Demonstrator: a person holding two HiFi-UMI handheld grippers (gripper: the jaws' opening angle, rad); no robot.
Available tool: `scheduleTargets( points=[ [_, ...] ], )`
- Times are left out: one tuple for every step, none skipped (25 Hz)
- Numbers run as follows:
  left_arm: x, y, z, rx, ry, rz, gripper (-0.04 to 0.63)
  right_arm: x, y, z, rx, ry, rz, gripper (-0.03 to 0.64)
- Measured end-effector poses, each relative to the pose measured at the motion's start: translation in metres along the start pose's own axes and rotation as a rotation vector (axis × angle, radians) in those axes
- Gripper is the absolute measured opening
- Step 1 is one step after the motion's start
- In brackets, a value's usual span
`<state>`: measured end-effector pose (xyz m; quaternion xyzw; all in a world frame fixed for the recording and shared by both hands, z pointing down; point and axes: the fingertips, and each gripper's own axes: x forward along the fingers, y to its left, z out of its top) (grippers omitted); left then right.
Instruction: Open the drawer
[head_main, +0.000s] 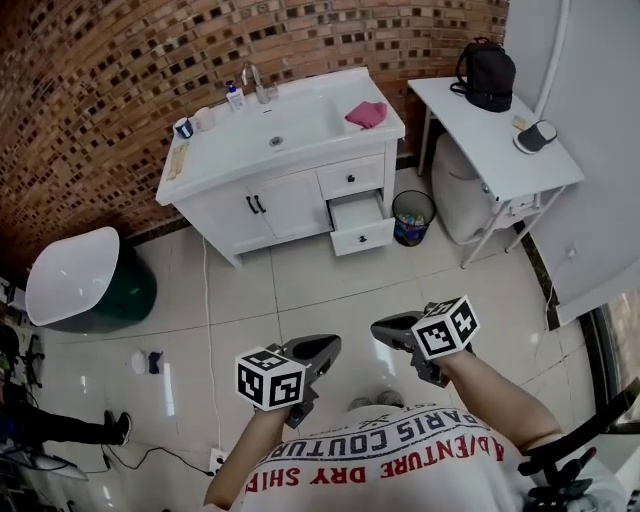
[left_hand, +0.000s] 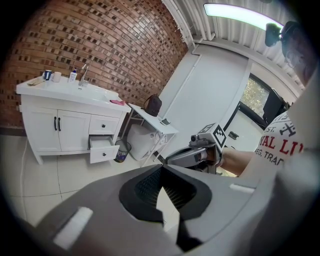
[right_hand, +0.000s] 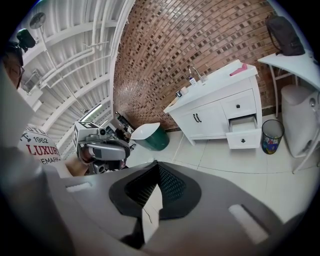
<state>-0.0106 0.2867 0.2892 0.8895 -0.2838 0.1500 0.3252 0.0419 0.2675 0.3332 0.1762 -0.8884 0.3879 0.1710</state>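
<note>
**A:** Reading left to right, the left gripper (head_main: 330, 347) has its jaws pressed together with nothing between them. It is held low by the person's body. The right gripper (head_main: 382, 330), just beside it, is likewise closed and empty.

**B:** Where is the drawer?

**A:** It is in the white vanity (head_main: 215, 165) against the brick wall, well apart from both grippers. There are cupboard doors on the left and two drawers stacked on the right. The upper drawer (head_main: 352, 176) sits flush. The lower drawer (head_main: 362, 236) is pulled out with its inside showing. A bin (head_main: 412, 218) stands just beside it.

**B:** How will it handle?

**A:** It is a rigid box, and the painted front is probably slick. I would expect it to slide straight and feel light unless loaded, but I cannot see the contents. The only purchase is the small dark knob (right_hand: 239, 106) at mid-front. Pinch that and pull level without twisting. The jaws would need to part first.
</note>
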Motion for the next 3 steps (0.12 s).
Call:
scheduleTargets(
  points=[
    [-0.0021, 0.0007, -0.0008, -0.004, -0.007, 0.005, -0.015, 0.0026, 0.0017, -0.0012, -0.005, 0.008, 0.006, 0.006],
    [-0.0036, 0.0011, -0.0014, -0.007, -0.014, 0.010, -0.015, 0.0045, 0.0032, -0.0023, -0.009, 0.016, 0.012, 0.006],
    [-0.0050, 0.0014, -0.0018, -0.010, -0.020, 0.015, -0.015, 0.0060, 0.0046, -0.0033, -0.013, 0.022, 0.018, 0.006]
  ],
)
